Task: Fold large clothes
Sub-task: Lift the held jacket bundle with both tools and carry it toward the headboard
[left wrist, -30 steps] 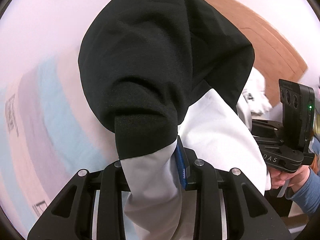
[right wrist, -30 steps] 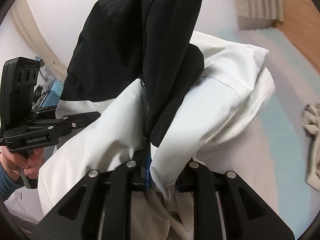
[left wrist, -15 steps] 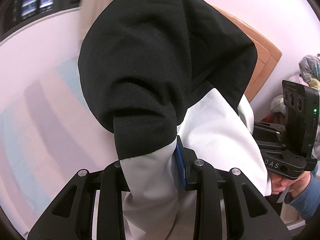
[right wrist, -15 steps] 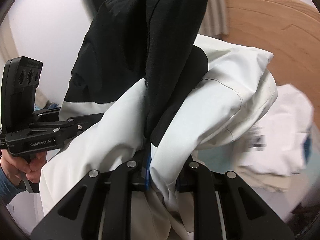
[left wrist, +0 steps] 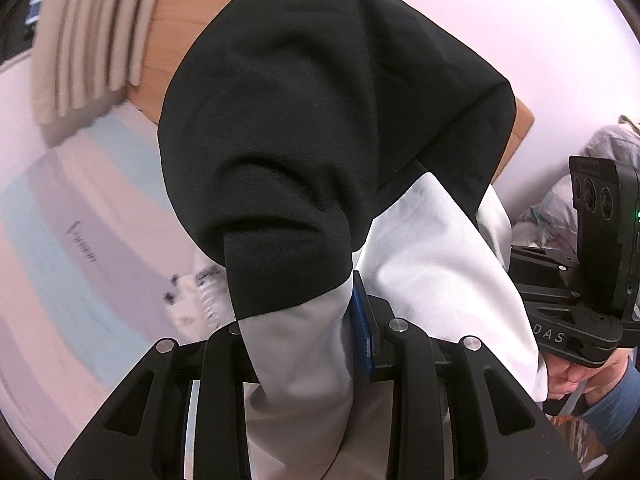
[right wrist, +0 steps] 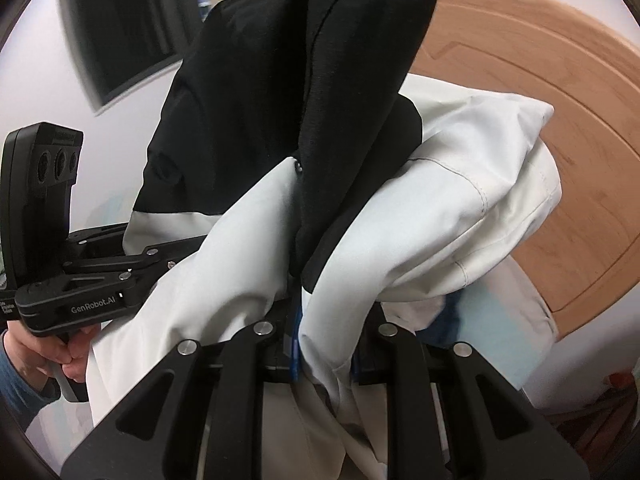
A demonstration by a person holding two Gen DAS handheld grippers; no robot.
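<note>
The jacket (left wrist: 320,140) hangs in the air, carried between both grippers above the striped bed (left wrist: 80,240), with nothing of it visibly resting on a surface. Left gripper (left wrist: 304,344): jaws closed down on a gathered bunch of white fabric just below a black panel; the blue pad (left wrist: 362,328) presses against the cloth. Right gripper (right wrist: 320,344): jaws likewise clamped on a bunched white fold with black lining running into the grip. Risk, in my judgement: each hold takes only a narrow pinch of a bulky, heavy garment, so the smooth white shell could creep out of either grip if the load swings. Further risk: the cloth is bunched, not spread, so the layers may land twisted and any fold made from here would trap creases or a doubled sleeve. The hanging bulk also blocks both cameras, so the landing spot is poorly seen. The right gripper also shows at the right edge of the left wrist view, so a snag between the two tools is possible. Materials: white part is a smooth, slightly stiff woven shell with stitched seams; black part is matte, softer, faintly fuzzy at its edge, falling in rounded lobes. A wooden headboard (right wrist: 540,80), curved and grooved, stands behind. Pale folded clothes (left wrist: 196,296) lie on the bed below.
</note>
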